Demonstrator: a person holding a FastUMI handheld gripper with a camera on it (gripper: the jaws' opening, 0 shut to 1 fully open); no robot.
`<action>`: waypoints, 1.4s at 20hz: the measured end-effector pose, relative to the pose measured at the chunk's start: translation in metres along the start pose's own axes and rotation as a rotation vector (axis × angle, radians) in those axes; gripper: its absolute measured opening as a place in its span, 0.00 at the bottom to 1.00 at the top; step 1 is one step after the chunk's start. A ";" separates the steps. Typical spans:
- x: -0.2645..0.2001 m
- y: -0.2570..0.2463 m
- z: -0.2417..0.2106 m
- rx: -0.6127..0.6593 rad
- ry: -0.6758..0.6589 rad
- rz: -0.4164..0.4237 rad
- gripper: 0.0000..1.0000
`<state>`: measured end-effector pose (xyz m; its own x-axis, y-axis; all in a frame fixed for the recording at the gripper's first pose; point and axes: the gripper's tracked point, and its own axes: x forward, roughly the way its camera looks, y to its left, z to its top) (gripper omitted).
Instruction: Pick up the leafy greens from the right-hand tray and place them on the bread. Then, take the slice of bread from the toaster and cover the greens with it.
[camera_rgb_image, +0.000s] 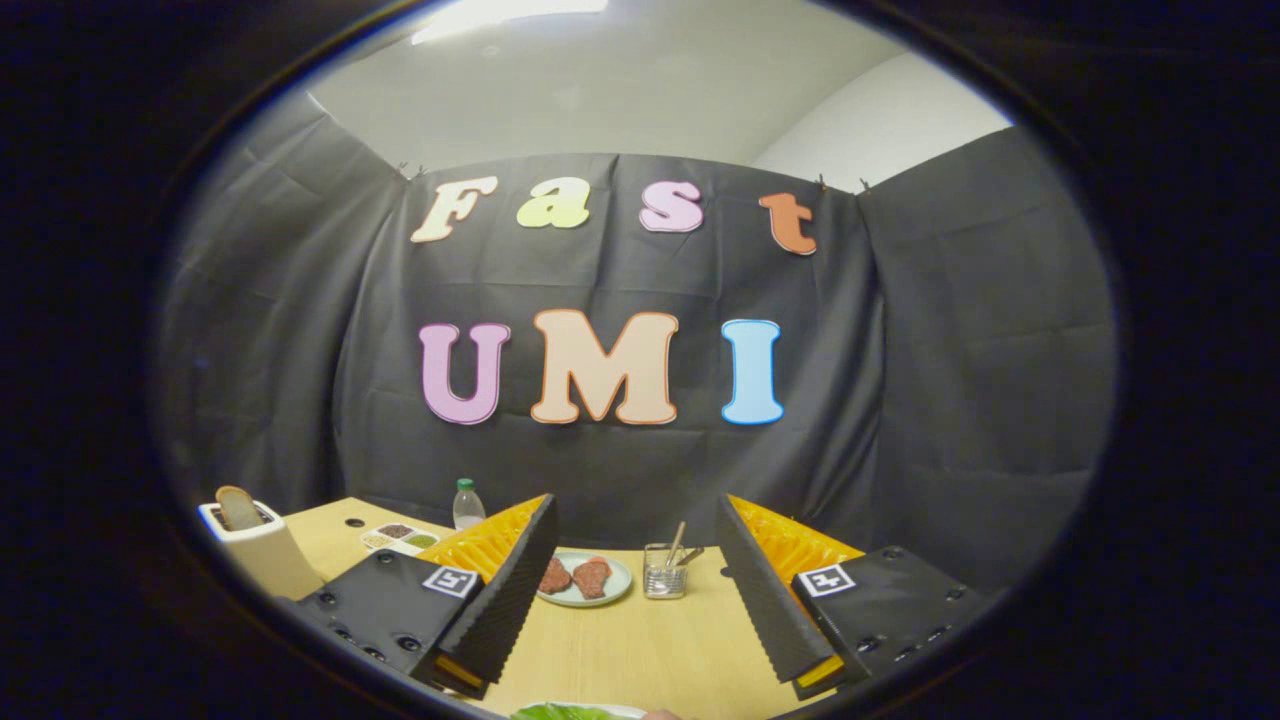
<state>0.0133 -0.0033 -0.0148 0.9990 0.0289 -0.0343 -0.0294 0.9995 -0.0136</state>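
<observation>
Gripper view: hand-held gripper (635, 590) fingers wide apart, greens (570, 712) beneath.

toaster (262, 548) left | plate (584, 580) centre, beyond gripper (632, 590) | holder (664, 572) right of plate

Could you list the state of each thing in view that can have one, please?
gripper: open, fingers spread wide, nothing between them
toaster: bread slice standing up out of its slot
bottle: upright, capped
plate: carrying two reddish pieces, beyond the fingers
clear holder: upright, utensils inside
leafy greens: lying just below the fingers, ungrasped
</observation>
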 end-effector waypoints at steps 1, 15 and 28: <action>0.001 0.000 -0.001 -0.004 0.004 0.004 0.99; 0.002 0.013 -0.073 -0.209 0.208 0.354 1.00; -0.044 0.031 -0.210 -0.483 0.504 0.827 0.99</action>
<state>-0.0391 0.0231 -0.2239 0.5382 0.5720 -0.6190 -0.8082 0.5585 -0.1867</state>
